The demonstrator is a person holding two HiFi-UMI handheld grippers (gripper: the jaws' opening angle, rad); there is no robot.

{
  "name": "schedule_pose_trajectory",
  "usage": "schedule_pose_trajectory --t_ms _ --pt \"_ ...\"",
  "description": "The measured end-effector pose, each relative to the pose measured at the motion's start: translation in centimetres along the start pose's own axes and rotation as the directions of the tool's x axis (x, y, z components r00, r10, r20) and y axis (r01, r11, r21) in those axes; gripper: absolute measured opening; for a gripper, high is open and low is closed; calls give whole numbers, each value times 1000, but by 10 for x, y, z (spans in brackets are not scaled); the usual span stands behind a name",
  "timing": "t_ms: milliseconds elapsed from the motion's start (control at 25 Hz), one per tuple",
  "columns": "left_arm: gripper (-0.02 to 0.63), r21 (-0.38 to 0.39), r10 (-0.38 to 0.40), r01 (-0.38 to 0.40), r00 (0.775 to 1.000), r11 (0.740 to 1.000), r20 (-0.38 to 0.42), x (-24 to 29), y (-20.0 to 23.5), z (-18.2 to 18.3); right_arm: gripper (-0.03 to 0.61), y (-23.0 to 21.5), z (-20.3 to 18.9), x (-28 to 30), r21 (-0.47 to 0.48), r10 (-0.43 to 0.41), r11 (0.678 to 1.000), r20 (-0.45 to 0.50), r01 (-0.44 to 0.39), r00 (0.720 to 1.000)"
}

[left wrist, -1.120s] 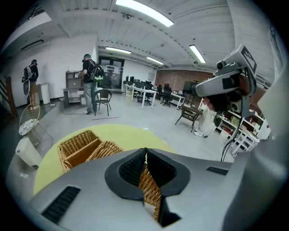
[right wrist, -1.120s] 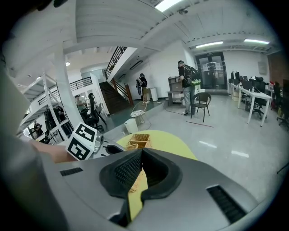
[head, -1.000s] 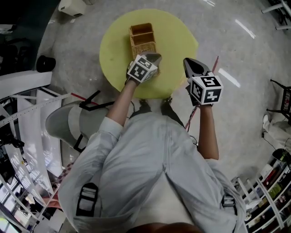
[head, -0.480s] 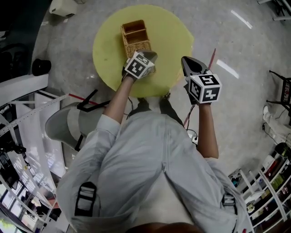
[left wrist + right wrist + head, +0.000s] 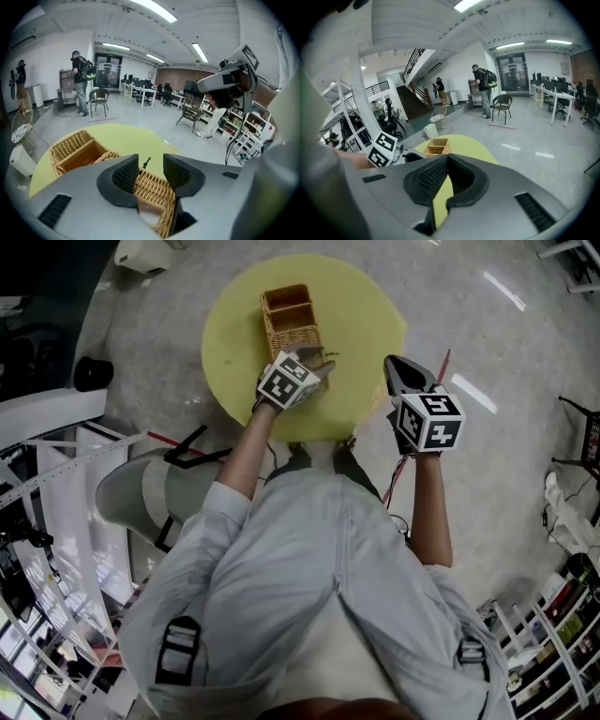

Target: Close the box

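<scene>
A wicker box (image 5: pixel 291 320) stands on a round yellow table (image 5: pixel 361 315), its two far compartments open at the top. Its woven lid (image 5: pixel 152 190) lies at the near end, with a small black latch (image 5: pixel 146 162) sticking up. My left gripper (image 5: pixel 315 359) is over that lid. In the left gripper view the jaws (image 5: pixel 150 164) are opening, and the lid sits between them with a gap beside the right pad. My right gripper (image 5: pixel 394 365) hovers off the table's right edge, shut with nothing in it. In the right gripper view the box (image 5: pixel 437 146) shows far left of its jaws (image 5: pixel 446 161).
On the floor are a white object (image 5: pixel 142 251) at the top left, a black round thing (image 5: pixel 94 371) and a red cable (image 5: pixel 441 371). A grey seat (image 5: pixel 141 493) stands at my left. Shelves (image 5: pixel 553 652) fill the lower right. People and chairs stand far off.
My left gripper's jaws have spread apart over the box's lid. The right gripper has stayed where it was, shut.
</scene>
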State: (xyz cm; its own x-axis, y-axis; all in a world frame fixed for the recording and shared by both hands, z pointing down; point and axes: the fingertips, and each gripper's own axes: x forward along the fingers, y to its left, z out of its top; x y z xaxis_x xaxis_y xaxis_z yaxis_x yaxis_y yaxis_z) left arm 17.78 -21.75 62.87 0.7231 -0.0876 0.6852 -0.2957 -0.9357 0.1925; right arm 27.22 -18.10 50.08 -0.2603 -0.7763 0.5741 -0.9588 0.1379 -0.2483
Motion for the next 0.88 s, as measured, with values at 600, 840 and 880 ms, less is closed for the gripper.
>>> schedule_pose_trajectory --t_ms 600,840,880 --pt "80 -47 245 -243 923 969 298 -144 43 63 23 29 91 -10 -202 19 979 182 18 983" --pt "43 -24 330 -351 853 936 405 -202 44 85 23 63 125 -21 -296 59 955 253 19 966" --pt "40 -26 337 -360 842 932 420 -211 43 87 23 70 129 -24 -310 69 951 264 16 962"
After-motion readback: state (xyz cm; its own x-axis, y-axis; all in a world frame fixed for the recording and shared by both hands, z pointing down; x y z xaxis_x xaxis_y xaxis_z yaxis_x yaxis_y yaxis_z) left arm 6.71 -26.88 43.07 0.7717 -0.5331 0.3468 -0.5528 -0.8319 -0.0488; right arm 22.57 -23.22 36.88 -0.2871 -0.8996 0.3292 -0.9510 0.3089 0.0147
